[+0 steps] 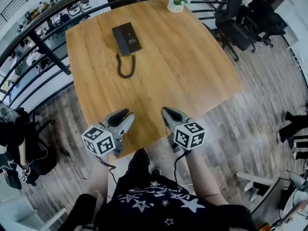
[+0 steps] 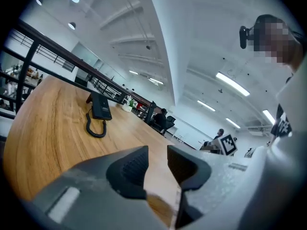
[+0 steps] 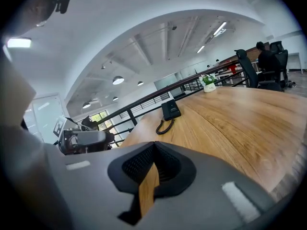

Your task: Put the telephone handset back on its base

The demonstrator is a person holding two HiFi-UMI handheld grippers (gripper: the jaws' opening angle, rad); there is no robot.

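Well, I'm parked at the near counter (image 1: 192, 66) edge, nothing held.
Left gripper (image 2: 157, 153) jaws slightly apart, right gripper (image 3: 153, 150) jaws together; telephone (image 1: 126, 38) sits far off, no loose handset visible, so probably done.

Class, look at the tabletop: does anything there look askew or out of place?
Nothing is spilled or damaged. The black coiled cord of the flat black telephone sprawls in a loose loop across the light wooden table. Whether the handset is seated is too small to tell.
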